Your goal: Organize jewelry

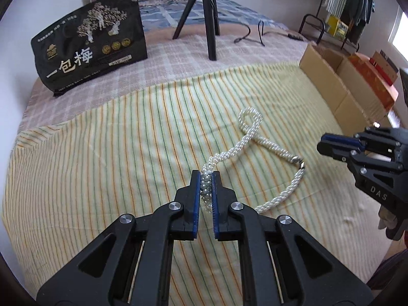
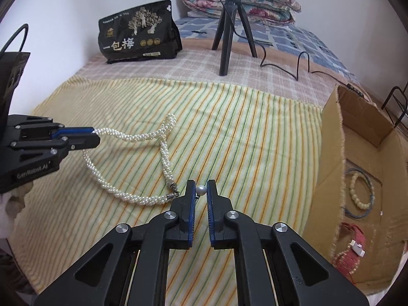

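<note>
Blue-padded left gripper (image 1: 206,187) pinches the necklace (image 1: 251,127) mid-rope, jaws nearly shut on the beads. Necklace: thick twisted rope of small white pearls, limp, light; it drapes and loops over the striped towel (image 1: 102,153) near mid-bed, metal clasp (image 1: 298,162) joined. Beads look slick and round, so a grip across the full rope, as here, should hold better than one near the clasp. Right gripper (image 2: 201,191), jaws narrow, holds one loose pearl (image 2: 201,190). Box (image 2: 331,153) at the bed's right edge is rough cardboard.
</note>
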`<act>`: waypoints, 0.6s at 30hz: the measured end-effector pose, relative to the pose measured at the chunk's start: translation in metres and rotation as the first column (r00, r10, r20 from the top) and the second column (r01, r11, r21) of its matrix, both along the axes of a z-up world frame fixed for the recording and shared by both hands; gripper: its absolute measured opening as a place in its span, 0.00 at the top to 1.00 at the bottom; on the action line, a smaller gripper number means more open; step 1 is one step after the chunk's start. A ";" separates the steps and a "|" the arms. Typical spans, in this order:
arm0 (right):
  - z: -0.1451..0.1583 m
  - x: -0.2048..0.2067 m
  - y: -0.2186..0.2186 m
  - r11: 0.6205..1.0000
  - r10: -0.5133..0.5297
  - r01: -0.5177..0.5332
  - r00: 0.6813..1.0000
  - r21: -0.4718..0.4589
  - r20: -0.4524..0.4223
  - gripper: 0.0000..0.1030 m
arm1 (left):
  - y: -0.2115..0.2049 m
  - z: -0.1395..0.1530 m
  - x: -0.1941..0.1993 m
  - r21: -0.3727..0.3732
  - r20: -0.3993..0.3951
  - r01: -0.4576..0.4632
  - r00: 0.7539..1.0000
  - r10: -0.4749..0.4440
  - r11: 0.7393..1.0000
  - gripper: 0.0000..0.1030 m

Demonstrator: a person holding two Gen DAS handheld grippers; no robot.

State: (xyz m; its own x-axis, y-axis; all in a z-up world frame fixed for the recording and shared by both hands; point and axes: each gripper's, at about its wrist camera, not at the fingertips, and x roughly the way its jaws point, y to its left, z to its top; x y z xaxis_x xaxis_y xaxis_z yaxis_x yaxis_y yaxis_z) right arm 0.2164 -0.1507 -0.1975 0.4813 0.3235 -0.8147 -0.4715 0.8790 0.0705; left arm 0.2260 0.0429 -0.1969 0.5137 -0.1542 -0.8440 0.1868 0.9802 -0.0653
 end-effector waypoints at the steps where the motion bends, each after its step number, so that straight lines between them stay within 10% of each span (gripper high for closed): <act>1: 0.005 -0.003 -0.002 1.000 0.001 -0.001 1.000 0.003 0.004 0.93 | 0.001 0.005 -0.001 -0.012 0.008 -0.005 1.000 0.005 1.000 0.94; 18: 0.082 -0.054 -0.053 0.998 -0.036 0.031 0.995 0.063 0.089 0.93 | -0.014 0.112 -0.036 -0.185 0.257 -0.016 0.964 0.064 0.983 0.95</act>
